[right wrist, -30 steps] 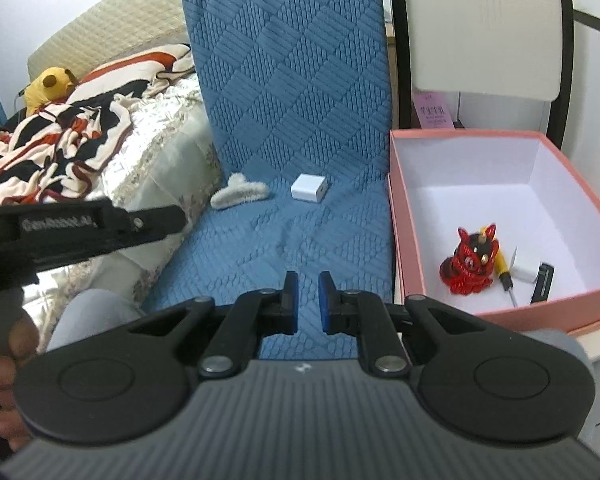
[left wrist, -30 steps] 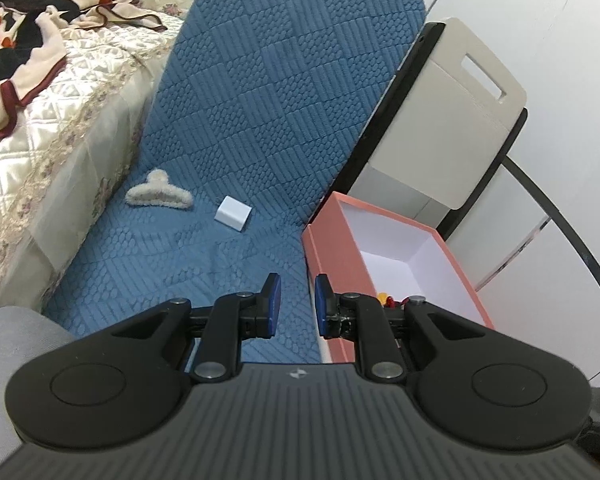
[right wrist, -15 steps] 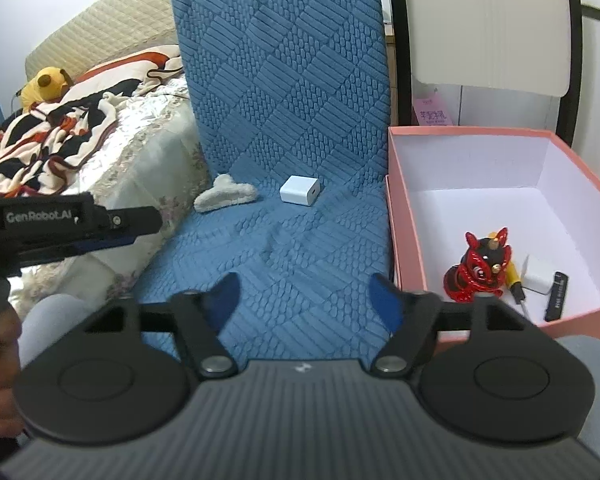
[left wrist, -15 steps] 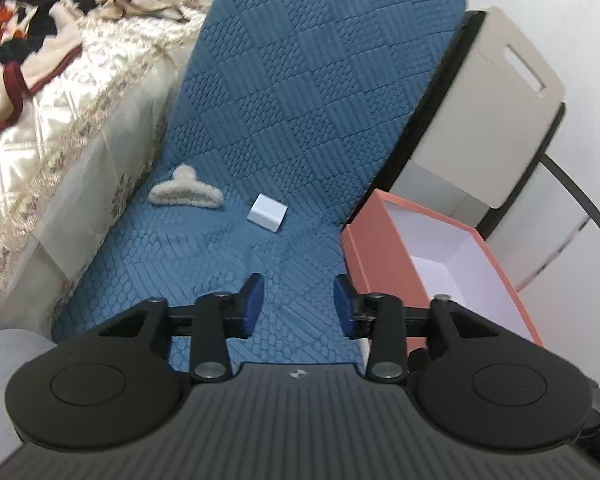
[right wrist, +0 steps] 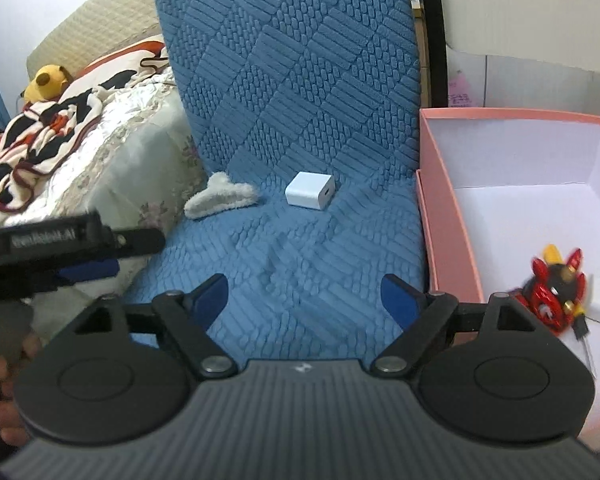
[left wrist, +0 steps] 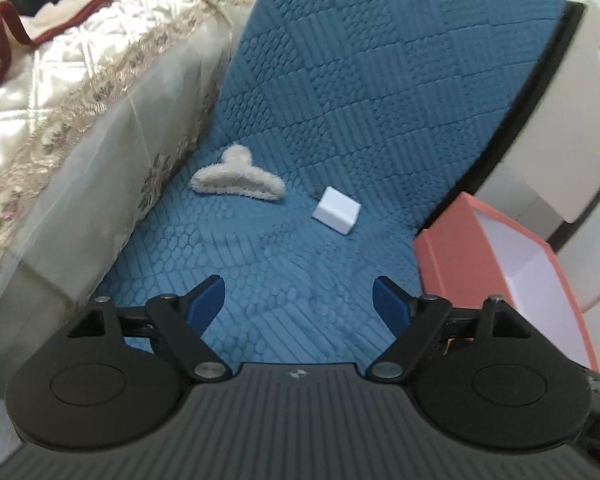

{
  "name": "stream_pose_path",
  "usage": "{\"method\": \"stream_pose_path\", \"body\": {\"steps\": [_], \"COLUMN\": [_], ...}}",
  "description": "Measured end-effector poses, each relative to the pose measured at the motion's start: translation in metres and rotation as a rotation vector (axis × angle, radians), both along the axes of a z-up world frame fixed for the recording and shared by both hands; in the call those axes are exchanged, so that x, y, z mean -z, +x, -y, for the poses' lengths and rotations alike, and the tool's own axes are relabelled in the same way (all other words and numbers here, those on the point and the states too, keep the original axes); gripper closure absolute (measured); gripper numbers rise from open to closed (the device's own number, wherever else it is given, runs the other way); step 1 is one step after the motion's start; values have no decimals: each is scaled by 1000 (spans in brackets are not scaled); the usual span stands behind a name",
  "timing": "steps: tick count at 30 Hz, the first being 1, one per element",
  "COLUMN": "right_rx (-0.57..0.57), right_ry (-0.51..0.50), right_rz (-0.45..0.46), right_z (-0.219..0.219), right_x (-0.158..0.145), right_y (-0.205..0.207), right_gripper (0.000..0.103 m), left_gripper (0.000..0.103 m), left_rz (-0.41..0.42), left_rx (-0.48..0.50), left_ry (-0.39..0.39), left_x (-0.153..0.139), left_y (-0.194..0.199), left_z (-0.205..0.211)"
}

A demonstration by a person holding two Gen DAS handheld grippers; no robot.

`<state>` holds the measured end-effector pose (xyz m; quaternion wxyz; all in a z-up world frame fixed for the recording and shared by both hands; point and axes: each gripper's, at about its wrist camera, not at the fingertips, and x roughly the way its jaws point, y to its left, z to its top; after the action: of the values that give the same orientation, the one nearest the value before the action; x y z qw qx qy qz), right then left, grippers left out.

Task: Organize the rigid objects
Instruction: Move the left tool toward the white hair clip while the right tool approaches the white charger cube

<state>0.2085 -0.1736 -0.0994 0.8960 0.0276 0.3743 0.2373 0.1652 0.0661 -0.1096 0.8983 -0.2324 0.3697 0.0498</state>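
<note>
A white charger cube [left wrist: 336,215] [right wrist: 310,191] and a fluffy cream hair claw [left wrist: 238,180] [right wrist: 220,196] lie on the blue quilted chair seat [left wrist: 284,280]. A pink box [right wrist: 448,216] [left wrist: 496,268] stands to the right of the seat; it holds a red and black figurine [right wrist: 552,292], a small screwdriver and a dark item. My left gripper [left wrist: 299,300] is open and empty above the seat's front. My right gripper [right wrist: 304,296] is open and empty, nearer the box. The left gripper shows from the side in the right wrist view [right wrist: 88,248].
A bed with a cream quilt [left wrist: 60,92] and a patterned blanket [right wrist: 40,136] borders the seat on the left. A yellow plush toy [right wrist: 46,80] sits far back. A beige folding panel [left wrist: 568,120] stands behind the box.
Both grippers have opened from shut to wide open. The left gripper has moved forward and left over the seat, closer to the claw and cube. The right gripper has moved forward slightly.
</note>
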Motion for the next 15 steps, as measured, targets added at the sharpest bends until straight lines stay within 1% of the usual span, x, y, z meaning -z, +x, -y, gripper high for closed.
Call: {"method": "stream_pose_path", "body": {"steps": [4,9,12,15], "right_rx": [-12,-66,-95,-112], "right_ry": [-17,-18,-22,-51], "right_rz": [-9,-5,-19,-19], "right_z": [-8,-28,-43,-57], "right_x": [5,6,13,22], "right_y": [23,46,62,78], "right_gripper": [18,18,18,18], "left_gripper": [18,18,18,18], "left_rz": [-23,-47,-67,-91], "left_rx": [9,-25,-39,-32], "left_ry": [9,7,-8,5], "left_x": [14,25,32,37], "left_y": [24,57,79,96], "left_z": [-12,-36,-47,-54]}}
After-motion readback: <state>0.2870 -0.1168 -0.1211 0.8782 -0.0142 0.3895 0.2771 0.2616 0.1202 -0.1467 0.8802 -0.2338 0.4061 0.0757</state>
